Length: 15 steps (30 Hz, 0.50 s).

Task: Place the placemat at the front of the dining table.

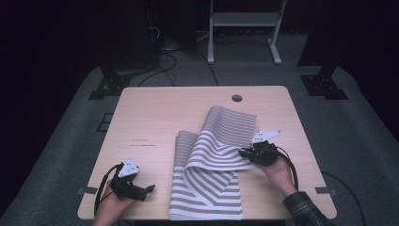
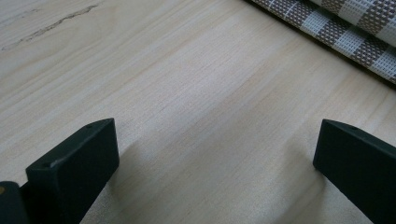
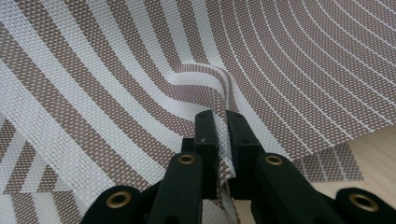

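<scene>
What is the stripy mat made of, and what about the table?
The stripy mat looks like a woven plastic or coarse fabric mesh: the right gripper view shows a fine open weave, and it bends in a stiff curve where the right gripper pinches it. The table looks like pale wood or a wood-look top, matte, with long grain lines.

The left gripper (image 1: pixel 149 189) rests low at the near left, its jaws spread wide with nothing between them. The right gripper (image 1: pixel 242 152), at the right, points leftward, its jaws pinched together
</scene>
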Each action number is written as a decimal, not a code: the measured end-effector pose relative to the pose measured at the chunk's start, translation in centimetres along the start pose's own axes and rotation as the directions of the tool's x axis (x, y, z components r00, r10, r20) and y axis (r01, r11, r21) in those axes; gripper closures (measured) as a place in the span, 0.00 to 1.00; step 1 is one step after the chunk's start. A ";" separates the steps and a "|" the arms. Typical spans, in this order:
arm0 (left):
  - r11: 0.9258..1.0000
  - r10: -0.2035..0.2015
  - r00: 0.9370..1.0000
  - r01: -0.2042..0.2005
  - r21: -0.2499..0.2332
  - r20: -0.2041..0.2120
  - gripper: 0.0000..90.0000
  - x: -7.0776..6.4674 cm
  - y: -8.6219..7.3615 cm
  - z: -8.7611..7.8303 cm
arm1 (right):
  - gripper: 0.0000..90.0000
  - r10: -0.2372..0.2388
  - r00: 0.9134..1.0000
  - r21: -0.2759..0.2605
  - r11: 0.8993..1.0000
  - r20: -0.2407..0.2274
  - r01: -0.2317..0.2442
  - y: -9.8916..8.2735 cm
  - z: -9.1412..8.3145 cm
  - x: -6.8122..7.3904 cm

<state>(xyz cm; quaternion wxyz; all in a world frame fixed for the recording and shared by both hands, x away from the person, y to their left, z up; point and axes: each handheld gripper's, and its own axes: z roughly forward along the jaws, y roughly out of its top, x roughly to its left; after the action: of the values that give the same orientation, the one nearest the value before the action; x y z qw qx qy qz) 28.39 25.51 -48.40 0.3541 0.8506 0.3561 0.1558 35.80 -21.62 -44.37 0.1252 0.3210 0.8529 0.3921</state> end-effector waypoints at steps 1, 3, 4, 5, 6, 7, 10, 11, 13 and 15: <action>1.000 0.000 1.000 0.000 0.000 0.000 0.00 0.0 0.0 0.0 | 0.94 0.000 1.000 0.000 1.000 0.000 0.000 0.0 0.0 0.0; 1.000 0.000 1.000 0.000 0.000 0.000 0.00 0.0 0.0 0.0 | 0.94 0.009 1.000 -0.006 1.000 0.013 -0.009 0.1 0.1 -0.3; 1.000 0.000 1.000 0.000 0.001 0.000 0.00 0.0 0.0 0.0 | 0.94 0.009 1.000 -0.002 1.000 0.021 -0.009 0.1 0.3 -0.6; 1.000 0.000 1.000 0.000 0.000 0.000 0.00 0.0 0.0 0.0 | 0.94 0.010 1.000 0.007 1.000 0.019 -0.010 0.2 0.3 -0.8; 1.000 0.000 1.000 0.000 0.000 0.000 0.00 0.0 0.0 0.0 | 0.94 0.005 1.000 0.007 1.000 0.025 -0.005 0.3 0.3 -0.9; 1.000 0.001 1.000 -0.001 0.000 0.000 0.00 0.0 0.0 0.0 | 0.94 0.003 1.000 0.003 1.000 0.030 -0.003 0.4 0.3 -1.1; 1.000 0.000 1.000 0.000 0.000 0.000 0.00 0.0 0.0 0.0 | 0.93 0.003 0.998 -0.012 1.000 0.057 -0.002 0.8 0.2 -1.5; 1.000 0.000 1.000 0.000 0.000 0.000 0.00 0.0 0.0 0.0 | 0.94 0.005 0.998 -0.014 1.000 0.062 -0.004 0.8 0.2 -1.7; 1.000 0.001 1.000 -0.001 0.000 0.000 0.00 0.0 0.0 0.0 | 0.93 -0.005 0.997 0.001 1.000 0.072 0.005 0.9 0.3 -2.2; 1.000 0.000 1.000 0.000 0.000 0.000 0.00 0.0 0.0 0.0 | 0.93 -0.003 0.997 -0.004 1.000 0.078 0.004 1.0 0.3 -2.7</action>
<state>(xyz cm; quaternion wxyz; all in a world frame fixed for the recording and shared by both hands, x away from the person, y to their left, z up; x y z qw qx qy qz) 28.38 25.51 -48.41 0.3543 0.8505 0.3561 0.1559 38.47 -22.70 -43.93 0.1599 0.3345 0.8472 0.3806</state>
